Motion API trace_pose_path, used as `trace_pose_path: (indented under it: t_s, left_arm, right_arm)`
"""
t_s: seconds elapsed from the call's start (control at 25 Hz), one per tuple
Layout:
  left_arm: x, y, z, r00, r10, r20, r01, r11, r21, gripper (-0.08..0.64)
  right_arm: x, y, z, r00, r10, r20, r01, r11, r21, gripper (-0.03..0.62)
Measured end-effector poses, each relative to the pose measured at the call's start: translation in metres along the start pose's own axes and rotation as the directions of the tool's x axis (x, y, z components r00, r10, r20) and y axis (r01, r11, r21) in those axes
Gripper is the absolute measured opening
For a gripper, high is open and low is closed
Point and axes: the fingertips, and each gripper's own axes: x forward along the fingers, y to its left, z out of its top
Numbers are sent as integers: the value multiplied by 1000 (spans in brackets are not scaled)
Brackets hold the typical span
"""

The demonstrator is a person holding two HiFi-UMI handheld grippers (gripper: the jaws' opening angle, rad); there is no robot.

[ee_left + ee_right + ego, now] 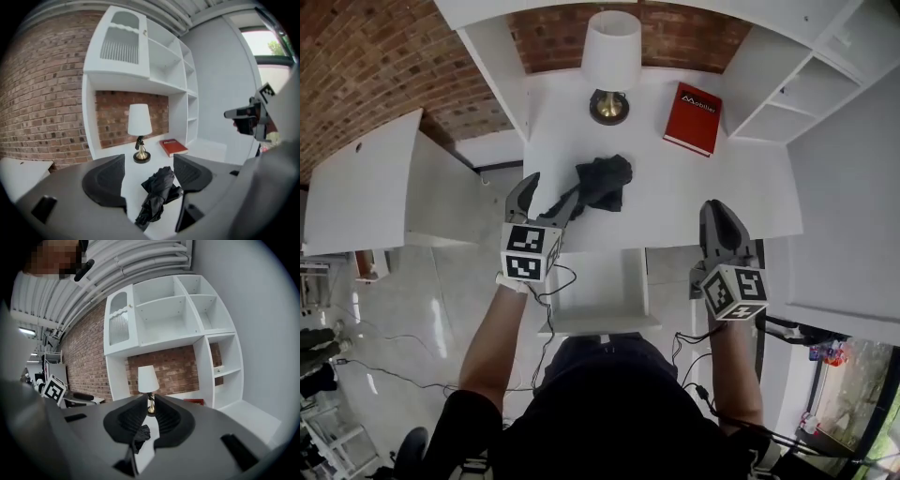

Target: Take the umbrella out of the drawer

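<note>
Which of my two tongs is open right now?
The left tongs, jaws wide apart either side of the black umbrella; the right tongs are shut and empty.

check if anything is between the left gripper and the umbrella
Nothing visible: the umbrella lies on the desktop right between the left gripper's open jaws. The lamp and red book stand farther back.

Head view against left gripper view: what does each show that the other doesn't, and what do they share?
Only the head view: the open drawer below the desk edge, and the person's arms. Only the left gripper view: the upper cabinet and a window. Both: the left tongs, open, with the umbrella lying between them on the desk, plus the lamp and the red book.
</note>
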Motion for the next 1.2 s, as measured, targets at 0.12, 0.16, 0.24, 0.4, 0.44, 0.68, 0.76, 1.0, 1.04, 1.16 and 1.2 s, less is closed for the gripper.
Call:
trace_pose_path:
  t_s: [0.12,0.16,0.24,0.4,0.44,0.68,0.76,1.0,1.04,1.16,1.2]
  left_arm:
    - [-36,10,42,992,36,120,-32,999,-31,318]
    - [-47,11,56,987,37,158,-31,999,-36,318]
    - [-70,11,83,973,25,228,-17,999,-38,308]
    - [-106,9,127,944,-9,330,15,1000,-14,238]
    - [-115,10,136,936,-12,353,17,1000,-11,198]
    - [-159,28,168,887,62,458,-37,997,-64,54]
    - [-172,31,170,872,81,483,-43,995,-89,33]
    - [-189,25,192,852,73,519,-41,997,-73,26]
    - [-190,23,196,847,73,526,-45,997,-65,26]
    - [-191,20,204,837,82,542,-57,996,-62,26]
    - [-191,20,204,836,88,542,-62,996,-66,26]
  right_arm:
    - [1,19,22,999,20,30,-19,999,-42,41]
    - [0,26,30,999,25,43,-22,998,-58,43]
    - [-2,37,49,997,29,77,-23,996,-84,43]
    - [-8,57,85,989,34,144,-15,992,-128,43]
    - [-10,62,93,987,37,155,-15,989,-145,43]
    - [-25,84,132,970,61,236,-9,977,-215,43]
    - [-33,89,140,964,63,258,-1,973,-232,43]
    - [-50,92,160,948,72,308,15,962,-272,42]
    - [-52,91,162,946,73,316,16,962,-271,41]
    - [-54,88,167,941,72,330,19,964,-265,41]
    - [-54,87,168,941,72,330,19,964,-264,41]
